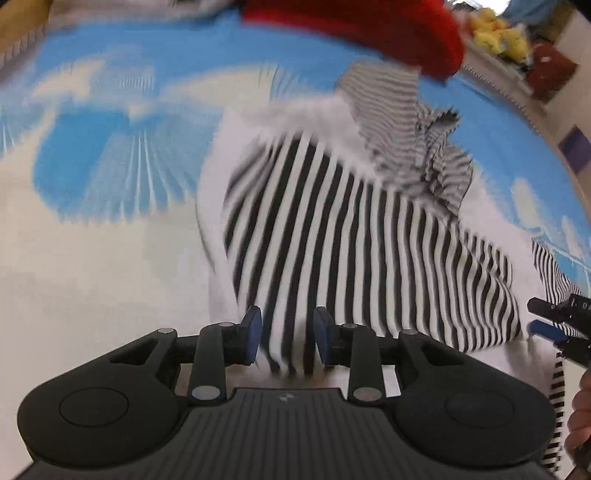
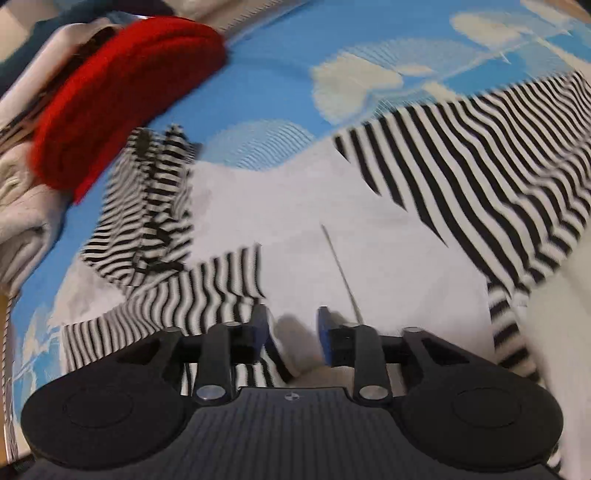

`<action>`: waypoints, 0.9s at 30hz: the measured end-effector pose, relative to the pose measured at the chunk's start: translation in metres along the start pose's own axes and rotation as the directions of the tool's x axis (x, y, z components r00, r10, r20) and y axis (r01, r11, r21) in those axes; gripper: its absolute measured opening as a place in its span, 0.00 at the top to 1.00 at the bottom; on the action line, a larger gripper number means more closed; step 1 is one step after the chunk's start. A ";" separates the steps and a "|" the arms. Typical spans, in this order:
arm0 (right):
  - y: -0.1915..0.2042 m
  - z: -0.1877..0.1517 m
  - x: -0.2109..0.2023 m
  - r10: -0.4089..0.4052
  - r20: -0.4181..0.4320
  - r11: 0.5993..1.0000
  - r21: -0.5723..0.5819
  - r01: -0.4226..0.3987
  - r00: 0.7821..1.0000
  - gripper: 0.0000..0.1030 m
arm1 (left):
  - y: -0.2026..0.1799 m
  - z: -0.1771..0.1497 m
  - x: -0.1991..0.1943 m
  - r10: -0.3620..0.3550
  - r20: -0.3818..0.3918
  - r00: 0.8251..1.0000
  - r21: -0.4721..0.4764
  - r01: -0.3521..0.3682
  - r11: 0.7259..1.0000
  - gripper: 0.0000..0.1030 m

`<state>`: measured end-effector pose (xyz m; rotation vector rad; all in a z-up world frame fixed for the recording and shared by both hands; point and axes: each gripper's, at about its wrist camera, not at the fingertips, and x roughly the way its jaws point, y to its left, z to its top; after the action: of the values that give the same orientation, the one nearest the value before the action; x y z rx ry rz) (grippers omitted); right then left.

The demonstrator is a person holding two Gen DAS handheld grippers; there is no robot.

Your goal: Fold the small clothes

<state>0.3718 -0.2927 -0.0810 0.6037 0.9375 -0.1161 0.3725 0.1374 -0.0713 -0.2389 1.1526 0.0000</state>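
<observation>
Well, both tools (image 1: 287,334) (image 2: 291,336) w/ gaps over striped top (image 1: 369,236) (image 2: 461,147).

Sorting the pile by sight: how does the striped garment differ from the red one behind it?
The striped garment is black and white; the red garment is one solid colour. The striped one lies spread out and rumpled across the blue and white sheet, in front of both grippers; the red one sits bunched in a thick roll at the far edge. Both are soft fabric on that sheet.
</observation>
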 end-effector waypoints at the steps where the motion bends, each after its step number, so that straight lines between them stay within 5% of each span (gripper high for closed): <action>1: -0.004 0.001 0.003 -0.006 -0.031 1.000 0.008 0.006 0.999 0.57 | 0.002 -0.004 0.009 0.024 -0.043 0.999 -0.007 -0.024 1.000 0.68; 4: -0.015 0.000 0.004 -0.092 -0.071 0.995 0.030 0.094 0.993 0.56 | -0.008 -0.004 0.003 0.063 -0.012 0.998 0.015 -0.063 0.998 0.69; 7: -0.025 0.015 -0.021 -0.069 0.005 0.997 0.031 0.069 0.998 0.57 | -0.035 -0.001 -0.026 0.093 0.124 0.988 0.115 -0.107 0.988 0.61; 10: -0.037 0.034 -0.056 -0.072 0.139 0.997 -0.025 0.076 0.988 0.57 | -0.056 0.002 -0.047 0.021 0.218 0.976 0.156 -0.056 0.986 0.49; 20: -0.183 0.076 -0.113 -0.252 0.272 0.965 0.144 0.219 0.929 0.57 | -0.086 -0.007 -0.043 -0.029 0.191 0.981 0.186 -0.007 0.983 0.44; 27: -0.266 0.083 -0.104 -0.280 0.248 0.916 0.357 0.181 0.927 0.57 | -0.082 -0.003 -0.037 -0.025 0.171 0.985 0.155 -0.001 0.988 0.44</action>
<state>0.2765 -0.5745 -0.0791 0.7565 0.6976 -0.5736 0.3646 0.0610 -0.0240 -0.1060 0.9733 -0.0776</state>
